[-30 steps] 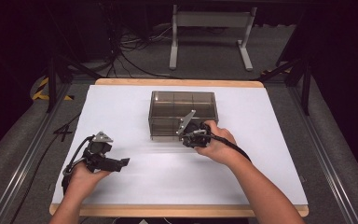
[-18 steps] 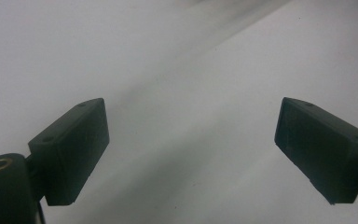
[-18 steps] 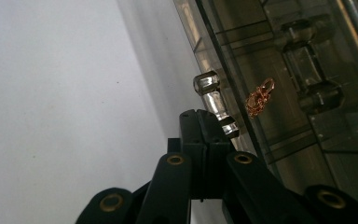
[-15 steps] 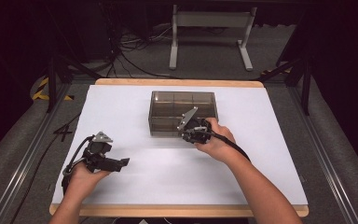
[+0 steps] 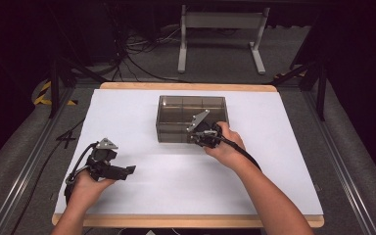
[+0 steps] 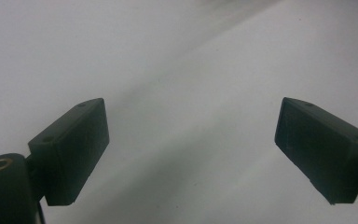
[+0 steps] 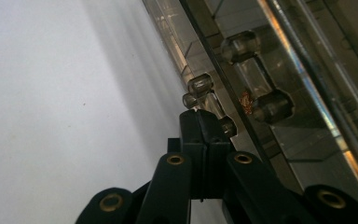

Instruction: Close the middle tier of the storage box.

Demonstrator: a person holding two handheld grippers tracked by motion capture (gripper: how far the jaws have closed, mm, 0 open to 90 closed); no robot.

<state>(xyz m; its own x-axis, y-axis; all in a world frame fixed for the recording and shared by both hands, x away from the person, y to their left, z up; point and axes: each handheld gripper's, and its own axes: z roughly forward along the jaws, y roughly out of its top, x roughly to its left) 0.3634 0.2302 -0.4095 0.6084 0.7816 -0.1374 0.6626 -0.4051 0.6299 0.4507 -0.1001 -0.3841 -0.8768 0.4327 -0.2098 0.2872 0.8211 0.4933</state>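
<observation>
A smoky, see-through box [image 5: 192,117] with inner dividers stands on the white table [image 5: 274,161], a little past its middle toward twelve o'clock in the high view. The right gripper [image 5: 201,137] sits at the box's near wall, at about five o'clock of the box, held by the right hand [image 5: 225,147] whose forearm comes in from five o'clock of the picture. In the right gripper view its two black jaws are pressed flat together at the foot of the box front, right at a small clear handle [image 7: 207,100] whose round posts rise just beyond the tips; whether the tips pinch the bar or only touch it cannot be told. A second, larger handle [image 7: 256,77] shows farther up the wall.

The left gripper [image 5: 127,171] lies well apart from the box, at about eight o'clock of the table, in the left hand [image 5: 85,188]. In the left gripper view its jaws stand wide apart over bare white surface, with nothing between them.
</observation>
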